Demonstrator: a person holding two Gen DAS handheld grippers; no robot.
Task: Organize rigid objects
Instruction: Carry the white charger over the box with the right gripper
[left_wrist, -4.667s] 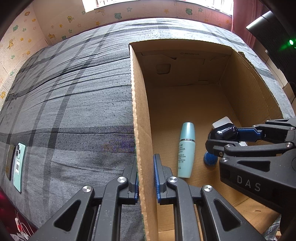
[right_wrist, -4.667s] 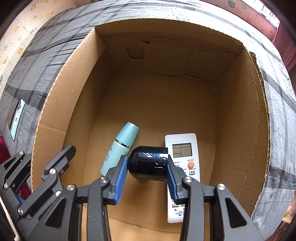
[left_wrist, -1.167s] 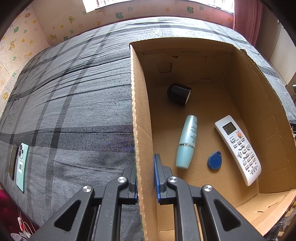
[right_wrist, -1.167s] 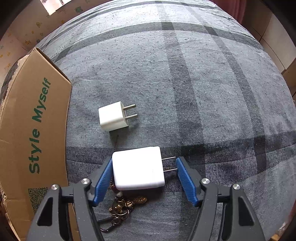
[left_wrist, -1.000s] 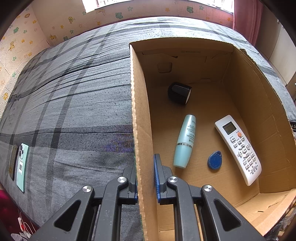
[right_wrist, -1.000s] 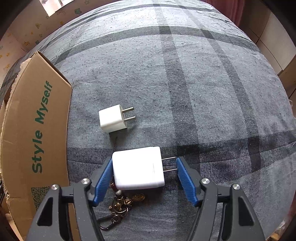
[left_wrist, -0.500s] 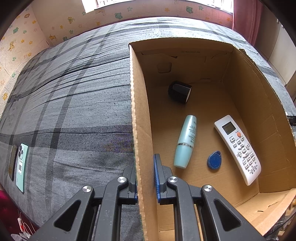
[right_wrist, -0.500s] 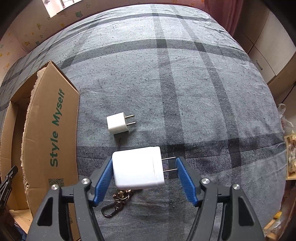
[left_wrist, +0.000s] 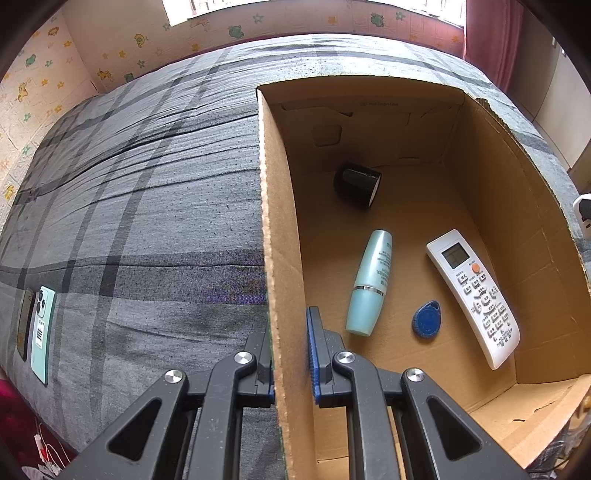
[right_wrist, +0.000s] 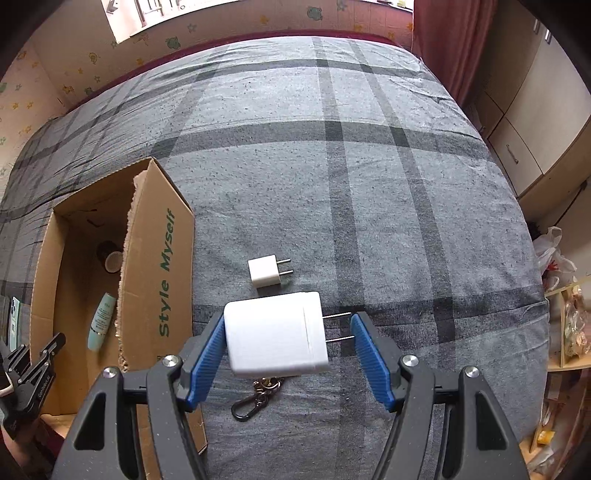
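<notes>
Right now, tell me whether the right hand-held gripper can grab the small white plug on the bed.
Probably not yet: the right hand-held gripper already holds the large white charger, though nothing covers the small white plug.

A home bedroom: bed (right_wrist: 369, 155) with grey plaid cover, cartoon-animal wallpaper (left_wrist: 44, 85) at the far left, red curtain (right_wrist: 450, 40) and wardrobe doors (right_wrist: 535, 122) at right.

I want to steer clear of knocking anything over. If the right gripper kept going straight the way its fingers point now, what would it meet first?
Probably the small white plug, lying on the grey checked bedspread just ahead of the large white charger that the right gripper holds. Height is unclear, so it might pass above.
</notes>
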